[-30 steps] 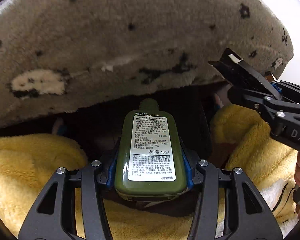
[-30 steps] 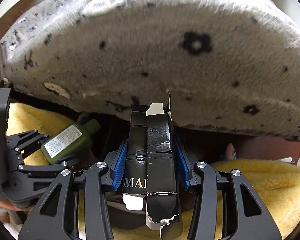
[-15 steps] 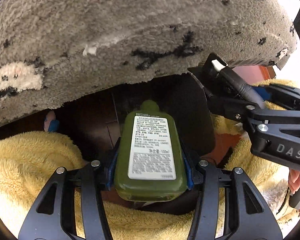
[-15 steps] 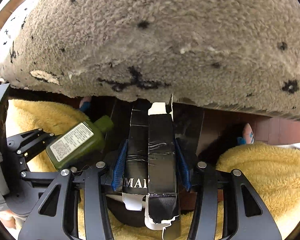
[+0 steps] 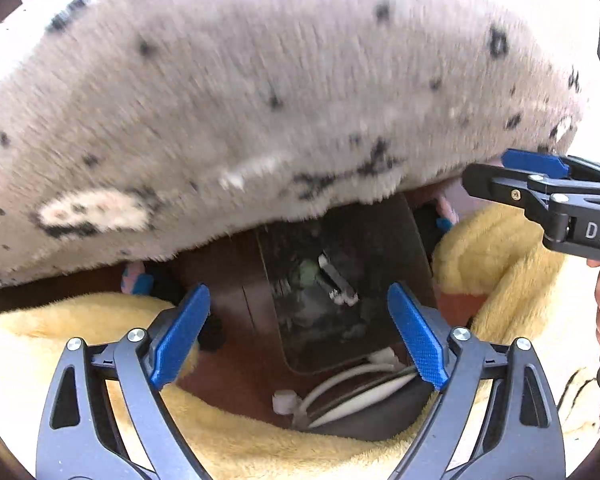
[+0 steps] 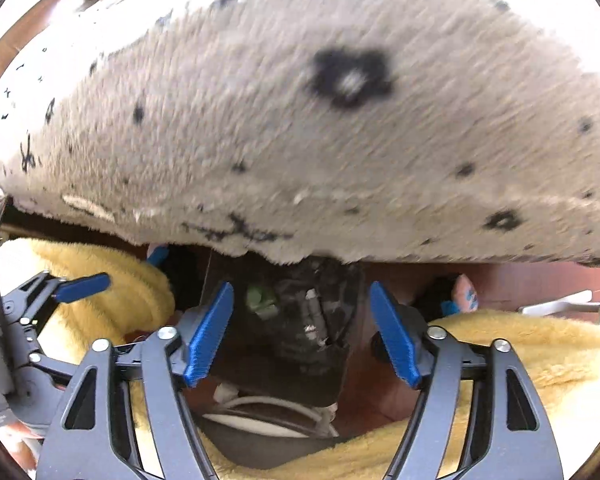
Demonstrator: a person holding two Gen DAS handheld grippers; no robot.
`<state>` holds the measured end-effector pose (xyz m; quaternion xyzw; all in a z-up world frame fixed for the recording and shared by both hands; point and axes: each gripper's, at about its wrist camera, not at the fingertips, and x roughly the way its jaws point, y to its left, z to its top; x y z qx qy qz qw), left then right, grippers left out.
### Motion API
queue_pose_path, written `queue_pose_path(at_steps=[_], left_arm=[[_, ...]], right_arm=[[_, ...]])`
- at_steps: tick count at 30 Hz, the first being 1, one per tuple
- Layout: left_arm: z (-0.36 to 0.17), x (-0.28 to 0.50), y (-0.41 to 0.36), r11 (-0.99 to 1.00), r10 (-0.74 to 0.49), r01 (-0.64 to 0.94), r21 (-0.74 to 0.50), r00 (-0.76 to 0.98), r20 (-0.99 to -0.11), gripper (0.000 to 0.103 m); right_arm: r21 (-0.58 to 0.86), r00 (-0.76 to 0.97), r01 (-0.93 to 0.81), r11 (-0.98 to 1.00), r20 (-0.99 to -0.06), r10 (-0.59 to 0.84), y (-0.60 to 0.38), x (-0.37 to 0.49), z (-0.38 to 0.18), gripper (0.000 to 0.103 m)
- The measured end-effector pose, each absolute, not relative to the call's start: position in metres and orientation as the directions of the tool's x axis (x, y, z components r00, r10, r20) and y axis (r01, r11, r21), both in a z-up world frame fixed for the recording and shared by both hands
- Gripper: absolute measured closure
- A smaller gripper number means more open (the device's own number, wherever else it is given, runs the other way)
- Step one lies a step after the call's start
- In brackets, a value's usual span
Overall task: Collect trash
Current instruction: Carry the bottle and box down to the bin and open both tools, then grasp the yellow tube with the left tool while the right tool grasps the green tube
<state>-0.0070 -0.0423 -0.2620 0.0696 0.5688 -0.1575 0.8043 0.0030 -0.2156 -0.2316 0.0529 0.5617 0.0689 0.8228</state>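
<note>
Both grippers hang with their blue-padded jaws spread wide and nothing between them. The left gripper (image 5: 298, 334) and the right gripper (image 6: 302, 330) are side by side, each aimed down into a dark bin lined with a black plastic bag (image 5: 364, 240), which sits in a gap between folds of a fluffy yellow blanket (image 5: 60, 332).

Inside the bin, blurred, lie the green lotion bottle (image 6: 260, 300) and the black cardboard box (image 6: 314, 320), the bottle just to the left of the box. In the left wrist view the bottle (image 5: 306, 276) shows only as a pale green smear deep in the bag, touching the box (image 5: 336, 280) on its right.

A large grey plush cushion with black spots (image 5: 260, 100) overhangs the far side of the bin and fills the upper part of both views. Near the bin's closer edge lies a bundle of white cables (image 5: 352, 384) on the reddish-brown floor (image 5: 236, 372).
</note>
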Motion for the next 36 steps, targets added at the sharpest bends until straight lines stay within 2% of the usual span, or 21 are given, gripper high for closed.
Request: queue_pose_path(at_steps=[8, 18, 27, 32, 36], left_arm=[[-0.213, 0.008, -0.018, 0.953, -0.169, 0.301, -0.032, 0.443, -0.880, 0.017], [-0.158, 0.056, -0.003, 0.967, -0.150, 0.254, 0.001, 0.574, -0.805, 0.017], [-0.142, 0.134, 0.005, 0.977, -0.112, 0.211, 0.028, 0.620, -0.777, 0.018], [-0.152, 0.168, 0.007, 0.977, -0.081, 0.205, 0.059, 0.611, -0.787, 0.022], [-0.157, 0.184, 0.005, 0.970, -0.088, 0.233, 0.070, 0.604, -0.792, 0.021]], right_arm=[[0.144, 0.481, -0.076, 0.987, -0.862, 0.163, -0.228, 0.010, -0.183, 0.027], [0.080, 0.580, -0.055, 0.995, -0.809, 0.097, -0.238, 0.057, -0.138, 0.027], [0.055, 0.611, -0.032, 0.998, -0.789, 0.063, -0.249, 0.119, -0.120, 0.027], [0.059, 0.617, -0.034, 0.998, -0.784, 0.068, -0.252, 0.141, -0.116, 0.027], [0.045, 0.615, -0.035, 0.998, -0.786, 0.057, -0.251, 0.156, -0.117, 0.027]])
